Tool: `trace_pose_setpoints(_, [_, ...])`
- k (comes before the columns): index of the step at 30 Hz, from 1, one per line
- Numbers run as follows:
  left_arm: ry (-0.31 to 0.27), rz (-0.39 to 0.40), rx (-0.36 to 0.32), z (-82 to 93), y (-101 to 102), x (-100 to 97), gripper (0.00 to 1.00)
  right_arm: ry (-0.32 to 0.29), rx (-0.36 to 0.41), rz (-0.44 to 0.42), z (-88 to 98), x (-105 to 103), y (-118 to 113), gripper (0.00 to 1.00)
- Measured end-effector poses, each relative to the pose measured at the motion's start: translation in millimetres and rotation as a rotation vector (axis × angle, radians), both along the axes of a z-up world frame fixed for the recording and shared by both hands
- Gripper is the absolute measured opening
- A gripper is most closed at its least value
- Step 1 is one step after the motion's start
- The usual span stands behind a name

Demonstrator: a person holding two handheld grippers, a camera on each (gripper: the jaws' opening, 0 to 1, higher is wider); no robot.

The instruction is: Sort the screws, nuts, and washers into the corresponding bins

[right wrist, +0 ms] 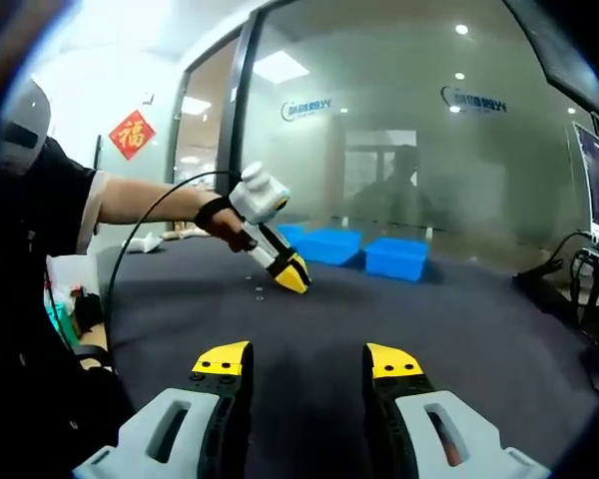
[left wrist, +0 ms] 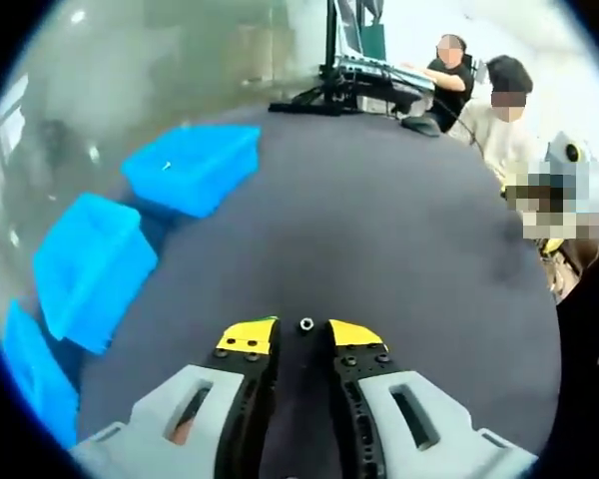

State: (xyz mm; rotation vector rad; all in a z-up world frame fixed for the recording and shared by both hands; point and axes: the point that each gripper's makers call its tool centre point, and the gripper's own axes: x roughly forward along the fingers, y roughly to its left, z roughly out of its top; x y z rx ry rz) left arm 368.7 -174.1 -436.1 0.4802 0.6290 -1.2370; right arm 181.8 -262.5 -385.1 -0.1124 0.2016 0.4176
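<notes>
A small silver nut lies on the dark table, just ahead of the gap between the yellow tips of my left gripper, which is open and apart from it. Three blue bins line the table's left side: a far bin, a middle bin and a near bin. In the right gripper view a person's hand holds the left gripper tilted down onto the table, near two tiny parts. My right gripper hangs open above the table, holding nothing. Blue bins stand beyond.
Two people sit at the table's far end by a laptop and cables. A glass wall runs behind the bins. A monitor and cables stand at the right of the right gripper view. A person's arm reaches in from the left.
</notes>
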Motion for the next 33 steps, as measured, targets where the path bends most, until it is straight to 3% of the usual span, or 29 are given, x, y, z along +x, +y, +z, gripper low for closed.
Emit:
trace_pose_setpoints(17, [0.022,0.016,-0.037,-0.5,-3.3,-6.1,0.06,0.003,0.0,0.007,-1.0,-2.3,1.1,0.4])
trace_pose_setpoints(27, [0.029,0.055,-0.079,1.6,-1.5,-6.4,0.06,-0.002,0.001,0.01,0.5,-1.7,1.9,0.4])
trace_pose_setpoints(33, [0.026,0.094,-0.196,24.5,1.1,-11.8,0.06,-0.013,0.0,0.005,4.6,-0.4,1.2,0.4])
